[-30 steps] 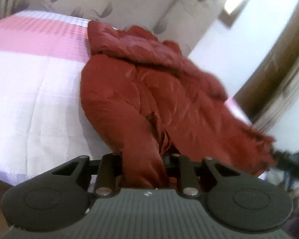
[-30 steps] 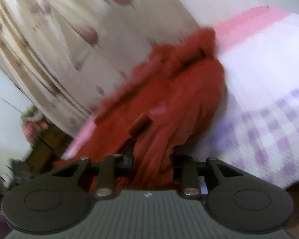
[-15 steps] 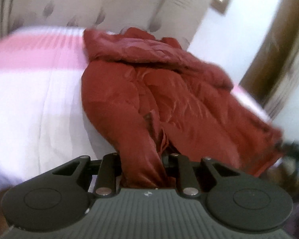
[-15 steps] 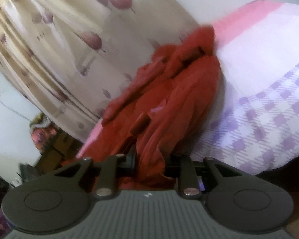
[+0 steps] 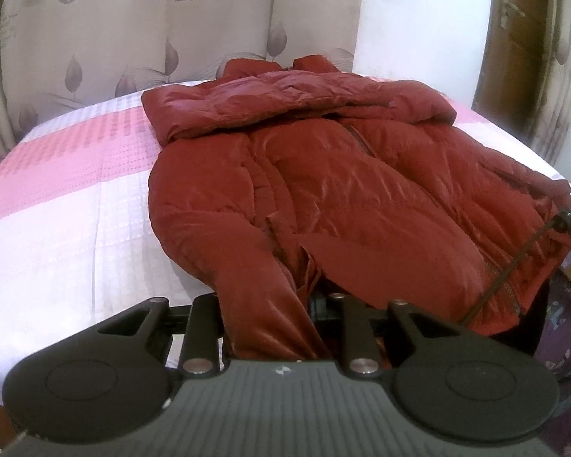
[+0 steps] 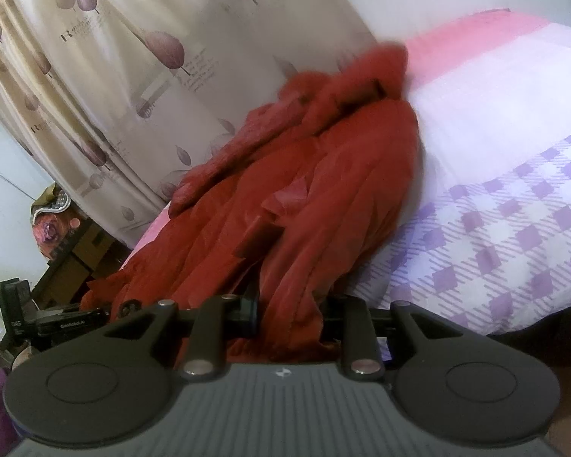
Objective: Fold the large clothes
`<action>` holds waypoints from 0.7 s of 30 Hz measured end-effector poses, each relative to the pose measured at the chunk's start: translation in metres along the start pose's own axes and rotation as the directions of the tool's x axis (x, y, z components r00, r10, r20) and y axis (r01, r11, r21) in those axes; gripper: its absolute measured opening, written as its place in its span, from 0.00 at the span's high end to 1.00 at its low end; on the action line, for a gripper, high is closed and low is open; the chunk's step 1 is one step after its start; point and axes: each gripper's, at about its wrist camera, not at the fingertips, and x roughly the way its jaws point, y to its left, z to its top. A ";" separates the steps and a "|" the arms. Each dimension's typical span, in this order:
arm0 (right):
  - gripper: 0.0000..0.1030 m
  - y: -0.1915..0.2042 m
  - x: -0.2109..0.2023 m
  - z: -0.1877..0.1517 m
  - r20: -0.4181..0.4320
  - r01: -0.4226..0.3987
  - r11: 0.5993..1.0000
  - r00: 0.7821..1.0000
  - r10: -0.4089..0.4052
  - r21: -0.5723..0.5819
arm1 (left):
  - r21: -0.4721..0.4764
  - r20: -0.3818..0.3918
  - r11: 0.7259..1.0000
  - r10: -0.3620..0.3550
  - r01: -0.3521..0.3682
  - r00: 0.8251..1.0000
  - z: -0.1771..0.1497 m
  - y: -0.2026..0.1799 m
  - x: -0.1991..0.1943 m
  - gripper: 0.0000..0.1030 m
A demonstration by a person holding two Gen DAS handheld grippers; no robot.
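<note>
A large dark red puffy jacket [image 5: 323, 190] lies spread on the bed, hood toward the curtain, front up. My left gripper [image 5: 274, 316] is shut on the end of one red sleeve at the jacket's near edge. In the right wrist view the same jacket [image 6: 323, 190] drapes over the bed's side, and my right gripper [image 6: 289, 316] is shut on a bunched fold of its red fabric. The fingertips of both grippers are hidden by the cloth.
The bed [image 5: 57, 209] has a pink and white cover, with a purple checked part [image 6: 514, 236] in the right wrist view. A leaf-print curtain [image 5: 171, 30] hangs behind. A brown door [image 5: 514, 38] stands at right. Boxes and clutter [image 6: 64, 236] sit beside the bed.
The left view has levelled out and the jacket now lies flatter and more spread on the bed. The right view shifted little. Both grippers stay shut on the fabric.
</note>
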 end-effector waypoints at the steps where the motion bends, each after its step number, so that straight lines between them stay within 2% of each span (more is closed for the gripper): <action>1: 0.76 -0.001 0.000 0.000 -0.001 0.001 1.000 1.000 -0.001 0.001 | 0.002 0.000 1.000 0.000 0.000 1.000 0.000 0.000 0.000 0.73; 12: 0.72 -0.008 0.005 -0.003 -0.008 -0.004 0.999 1.000 0.004 0.049 | 0.032 -0.002 0.999 0.010 -0.010 1.000 -0.002 -0.005 0.002 0.70; 16: 0.71 -0.006 0.007 -0.003 -0.007 -0.001 0.999 1.000 0.002 0.041 | 0.029 0.002 1.000 0.010 -0.010 1.000 -0.003 -0.004 0.003 0.66; 19: 0.71 -0.003 0.007 -0.001 0.006 -0.016 0.999 1.000 0.016 0.046 | -0.052 0.003 0.997 -0.062 0.062 0.998 0.001 0.015 0.004 0.65; 21: 0.72 -0.002 0.007 0.006 0.025 -0.051 0.997 0.998 0.049 0.062 | -0.179 0.007 0.972 -0.151 0.150 0.989 0.006 0.038 0.007 0.65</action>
